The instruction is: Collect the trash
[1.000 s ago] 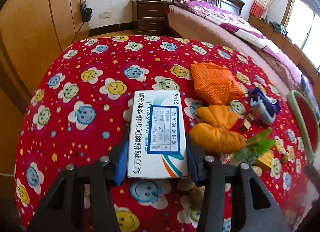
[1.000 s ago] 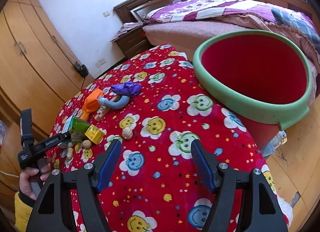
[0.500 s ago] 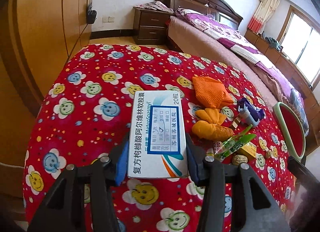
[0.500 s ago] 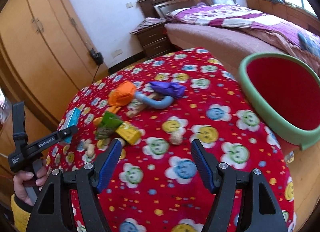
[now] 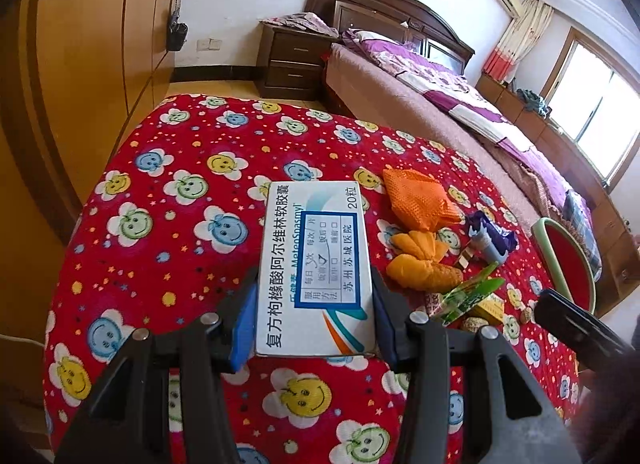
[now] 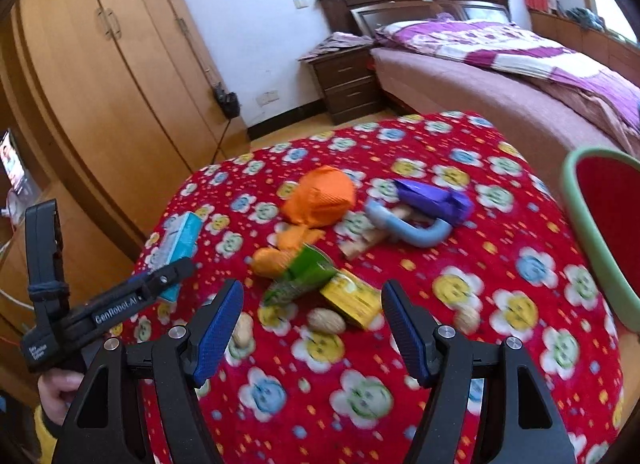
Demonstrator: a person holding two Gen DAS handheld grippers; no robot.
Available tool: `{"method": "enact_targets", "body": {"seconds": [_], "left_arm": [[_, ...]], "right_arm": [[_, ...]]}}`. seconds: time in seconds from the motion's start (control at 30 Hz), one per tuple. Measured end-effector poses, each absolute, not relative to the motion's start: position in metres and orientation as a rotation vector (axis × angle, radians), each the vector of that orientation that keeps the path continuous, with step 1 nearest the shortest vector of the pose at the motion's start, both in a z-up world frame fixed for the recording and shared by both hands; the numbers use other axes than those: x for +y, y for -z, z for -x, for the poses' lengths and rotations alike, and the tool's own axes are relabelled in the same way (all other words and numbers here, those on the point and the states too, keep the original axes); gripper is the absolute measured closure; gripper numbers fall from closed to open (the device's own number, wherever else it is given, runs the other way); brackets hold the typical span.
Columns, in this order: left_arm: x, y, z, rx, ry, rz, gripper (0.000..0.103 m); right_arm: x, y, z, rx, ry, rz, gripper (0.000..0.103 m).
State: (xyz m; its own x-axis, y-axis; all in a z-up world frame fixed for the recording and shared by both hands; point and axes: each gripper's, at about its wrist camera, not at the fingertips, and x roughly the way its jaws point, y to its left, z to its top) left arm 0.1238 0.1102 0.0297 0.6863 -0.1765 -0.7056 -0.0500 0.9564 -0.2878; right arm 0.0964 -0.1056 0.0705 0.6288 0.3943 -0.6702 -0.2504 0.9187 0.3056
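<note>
My left gripper is shut on a white and blue medicine box and holds it above the red smiley-face tablecloth; the box also shows in the right wrist view. My right gripper is open and empty, above a yellow packet, a green wrapper and walnuts. Orange wrappers and a purple wrapper with a blue hook lie farther off. The red bin with a green rim stands at the table's right edge.
A bed and a nightstand stand behind the table. A wooden wardrobe lines the left wall. The left gripper's handle and the hand holding it show at the left of the right wrist view.
My left gripper has risen and pulled back with the box. My right gripper has swung left from the bin toward the pile of trash.
</note>
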Motion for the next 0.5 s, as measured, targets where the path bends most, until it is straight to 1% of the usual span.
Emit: {"method": "enact_targets", "body": {"seconds": [0.13,0.3,0.33,0.4,0.47,0.5], "left_arm": [[0.108,-0.024,-0.134,0.824,0.099,0.298,0.053],[0.104,-0.01,-0.155,0.872,0.128,0.295,0.053],[0.103,-0.008,-0.161,0.878,0.131,0.297,0.053],[0.102,-0.006,-0.168,0.89,0.119,0.307,0.053],[0.099,-0.003,-0.172,0.907,0.113,0.319,0.053],[0.097,-0.003,-0.173,0.913,0.108,0.314,0.053]], "right_arm": [[-0.094,-0.061,-0.118,0.847,-0.399,-0.172,0.038],[-0.083,-0.04,-0.148,0.952,-0.49,-0.15,0.041],[-0.082,-0.036,-0.154,0.964,-0.506,-0.131,0.043],[-0.081,-0.035,-0.156,0.96,-0.512,-0.111,0.046],[-0.083,-0.034,-0.159,0.963,-0.515,-0.104,0.047],[-0.084,-0.033,-0.161,0.97,-0.514,-0.103,0.049]]}}
